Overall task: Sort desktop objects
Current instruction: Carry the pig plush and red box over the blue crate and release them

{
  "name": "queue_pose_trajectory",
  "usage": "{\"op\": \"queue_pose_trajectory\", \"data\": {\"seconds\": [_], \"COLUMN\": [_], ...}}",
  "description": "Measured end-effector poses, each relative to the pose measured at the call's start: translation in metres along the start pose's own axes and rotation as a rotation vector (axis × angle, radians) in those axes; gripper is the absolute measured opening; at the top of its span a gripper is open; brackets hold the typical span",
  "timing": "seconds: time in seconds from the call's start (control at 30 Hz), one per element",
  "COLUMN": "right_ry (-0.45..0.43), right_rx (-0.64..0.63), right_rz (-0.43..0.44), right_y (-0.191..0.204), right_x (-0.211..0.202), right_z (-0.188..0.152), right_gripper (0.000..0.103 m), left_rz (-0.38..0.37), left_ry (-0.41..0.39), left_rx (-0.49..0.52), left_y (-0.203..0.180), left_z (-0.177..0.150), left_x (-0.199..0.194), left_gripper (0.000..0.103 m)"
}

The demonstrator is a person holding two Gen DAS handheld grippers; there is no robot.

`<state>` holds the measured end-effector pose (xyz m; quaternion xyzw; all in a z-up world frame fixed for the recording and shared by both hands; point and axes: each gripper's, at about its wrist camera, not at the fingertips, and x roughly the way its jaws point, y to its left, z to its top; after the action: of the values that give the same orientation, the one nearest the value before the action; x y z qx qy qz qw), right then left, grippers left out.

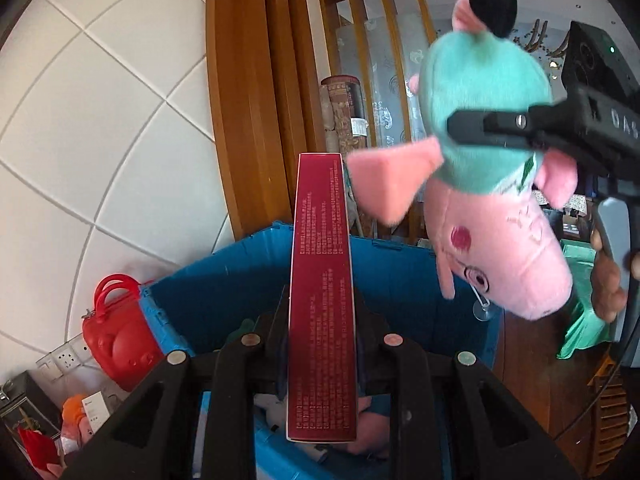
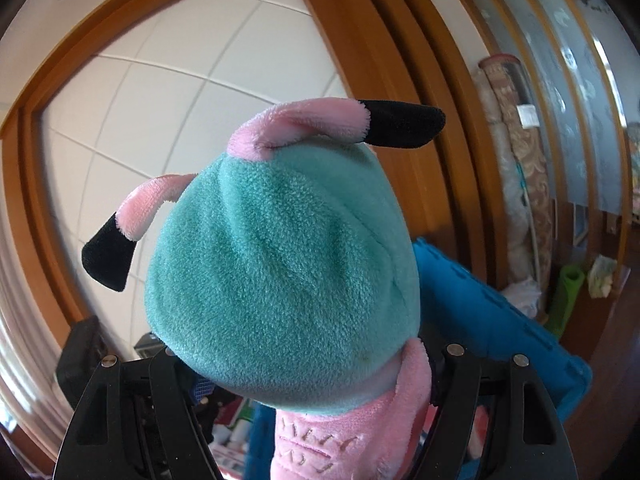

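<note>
My left gripper (image 1: 320,316) is shut on a tall, narrow dark red box (image 1: 320,248) printed with small white text. The box stands upright between the fingers, above an open blue bin (image 1: 224,280). To the right hangs a pink plush pig in a teal dress (image 1: 480,128), head down, with a finger (image 1: 492,126) of my right gripper pressed across its body. In the right wrist view the plush pig (image 2: 280,272) fills the middle, black feet upward, clamped by my right gripper (image 2: 300,364). The blue bin (image 2: 480,312) lies behind and below it.
A red bear-shaped bag (image 1: 116,340) sits left of the bin beside a wall socket (image 1: 64,356). The bin holds white and pink items (image 1: 272,412). Behind stand a wooden frame (image 1: 248,100) and rolled rugs (image 1: 344,112). A hand (image 1: 608,288) grips the right tool.
</note>
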<state>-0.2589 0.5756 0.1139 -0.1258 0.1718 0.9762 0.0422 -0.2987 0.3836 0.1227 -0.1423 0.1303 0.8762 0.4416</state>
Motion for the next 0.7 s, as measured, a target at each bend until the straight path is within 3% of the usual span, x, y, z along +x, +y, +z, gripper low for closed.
{"op": "queue_pose_trajectory", "data": {"seconds": [0.07, 0.13, 0.2, 0.27, 0.47, 0.7], "right_ry": [0.019, 0.046, 0.078, 0.086, 0.038, -0.010], "right_rx": [0.022, 0.055, 0.070, 0.082, 0.036, -0.038], "right_rz": [-0.028, -0.058, -0.103, -0.143, -0.168, -0.186], "right_y": [-0.025, -0.048, -0.062, -0.075, -0.077, -0.060], "right_x": [0.007, 0.021, 0.026, 0.035, 0.023, -0.001], "right_z": [0.001, 0.000, -0.003, -0.002, 0.001, -0.029], "right_gripper": [0.077, 0.084, 0.095, 0.100, 0.101, 0.103], "left_rz": [0.023, 0.080, 0.152, 0.237, 0.327, 0.380], "left_ry": [0.016, 0.039, 0.032, 0.012, 0.047, 0.066], "left_rx": [0.005, 0.024, 0.019, -0.018, -0.069, -0.066], "left_y": [-0.013, -0.021, -0.025, -0.025, -0.014, -0.019], "left_z": [0.007, 0.011, 0.011, 0.013, 0.010, -0.005], "left_x": [0.016, 0.029, 0.037, 0.040, 0.045, 0.048], "left_gripper": [0.024, 0.031, 0.079, 0.095, 0.095, 0.095]}}
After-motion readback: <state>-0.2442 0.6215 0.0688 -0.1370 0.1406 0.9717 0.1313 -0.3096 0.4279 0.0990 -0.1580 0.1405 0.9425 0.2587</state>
